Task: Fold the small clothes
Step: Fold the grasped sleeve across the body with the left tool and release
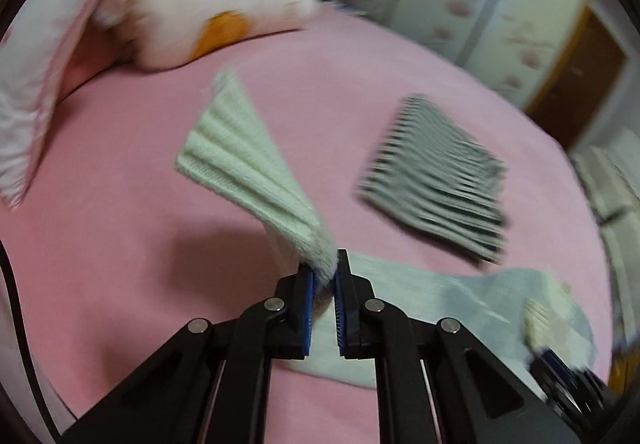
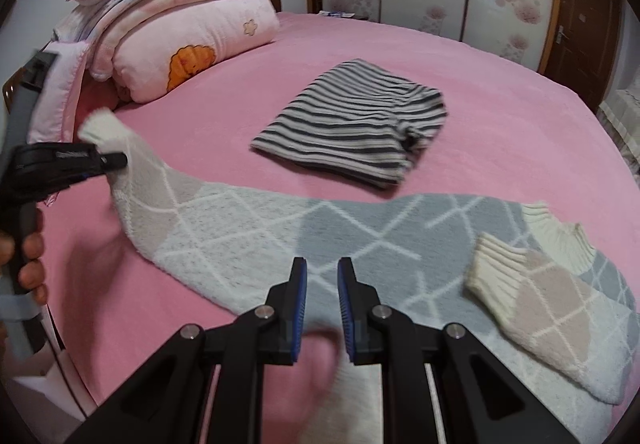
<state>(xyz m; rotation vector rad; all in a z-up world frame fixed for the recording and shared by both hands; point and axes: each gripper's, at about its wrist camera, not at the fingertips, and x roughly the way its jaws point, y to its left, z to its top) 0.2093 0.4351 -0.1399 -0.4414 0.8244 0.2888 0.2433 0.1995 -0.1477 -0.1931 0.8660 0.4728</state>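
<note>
Holding the left sleeve cuff (image 1: 240, 148) clamped in your left gripper (image 1: 325, 276), you have it lifted off the pink bed (image 2: 500, 92), while your right gripper (image 2: 322, 308) hangs over the near hem with its fingers close together and nothing visibly between them. Beyond them the diamond-patterned sweater (image 2: 320, 236) lies spread across the near bed, right sleeve (image 2: 532, 284) already folded in, body unfolded. Farther off, the striped garment (image 2: 356, 124) looks finished.
</note>
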